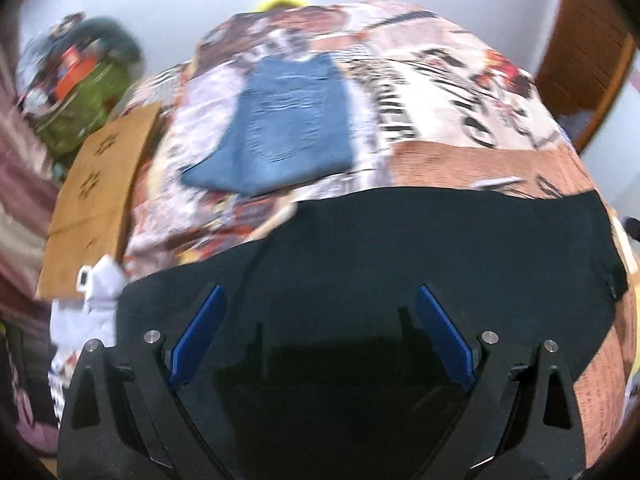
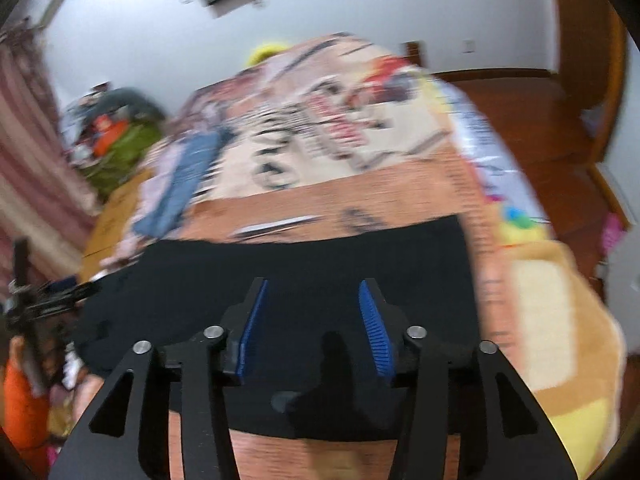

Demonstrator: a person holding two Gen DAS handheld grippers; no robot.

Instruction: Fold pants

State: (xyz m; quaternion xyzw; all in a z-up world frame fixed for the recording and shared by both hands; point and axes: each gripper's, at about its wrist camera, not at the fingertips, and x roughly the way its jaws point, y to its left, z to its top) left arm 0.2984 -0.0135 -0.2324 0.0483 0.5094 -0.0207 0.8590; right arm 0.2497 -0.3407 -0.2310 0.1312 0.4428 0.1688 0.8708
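Item one, left wrist view, read left to right. At nine o'clock we find a flat brown cardboard sheet [image 1: 96,196] lying against the edge of the bed; whether it is a box we cannot tell. Above it, toward ten o'clock, sits a blurred heap of green and orange stuff [image 1: 80,80], its holder unclear. At twelve o'clock a folded pair of blue jeans [image 1: 280,120] lies on the printed bedspread [image 1: 460,92]. Filling the centre down to six o'clock, the black pants [image 1: 400,248] lie spread flat on that bedspread. We hold the left gripper [image 1: 320,308] above them, its blue fingers [image 1: 200,332] wide apart and nothing between them but dark cloth below.

Item two, right wrist view. At nine o'clock the other gripper [image 2: 36,300] shows at the frame edge. The black pants [image 2: 320,256] run across the centre, a folded edge near six o'clock. The right gripper [image 2: 312,292] hangs over them, jaws parted, pads [image 2: 372,320] clear of the cloth. At four o'clock a yellow and tan blanket [image 2: 560,312] drapes over the edge of the bed.
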